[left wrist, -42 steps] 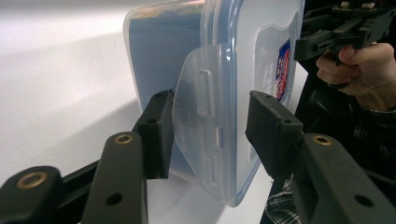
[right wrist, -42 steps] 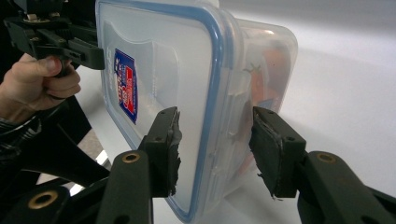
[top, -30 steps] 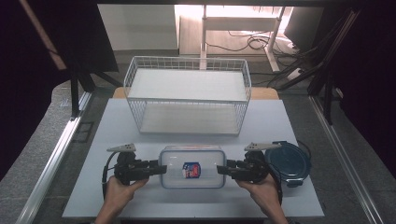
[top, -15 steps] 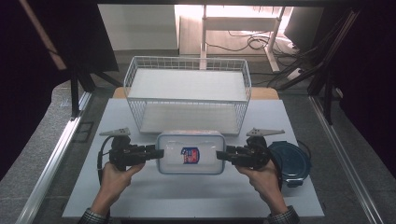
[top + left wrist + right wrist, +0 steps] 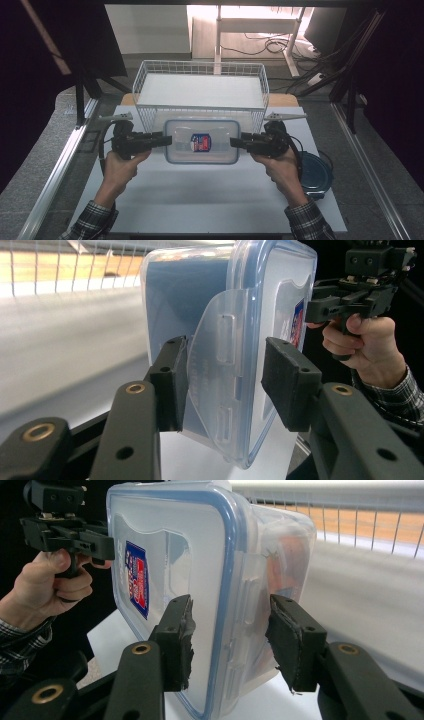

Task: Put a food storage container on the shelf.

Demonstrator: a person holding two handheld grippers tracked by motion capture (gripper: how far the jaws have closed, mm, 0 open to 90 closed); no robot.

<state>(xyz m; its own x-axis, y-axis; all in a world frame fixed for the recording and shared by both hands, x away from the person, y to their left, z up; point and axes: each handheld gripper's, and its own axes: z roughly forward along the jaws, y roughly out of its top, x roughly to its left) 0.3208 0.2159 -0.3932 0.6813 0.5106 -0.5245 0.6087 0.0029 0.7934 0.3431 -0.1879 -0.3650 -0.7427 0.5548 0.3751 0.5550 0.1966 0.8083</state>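
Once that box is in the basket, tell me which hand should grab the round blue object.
Right. The round blue object lies just beside the right hand; the left gripper holds the far end of the container.

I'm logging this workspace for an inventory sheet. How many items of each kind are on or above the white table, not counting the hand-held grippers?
Clear lidded plastic container: 1
White wire basket: 1
Dark blue round lidded container: 1
Total: 3
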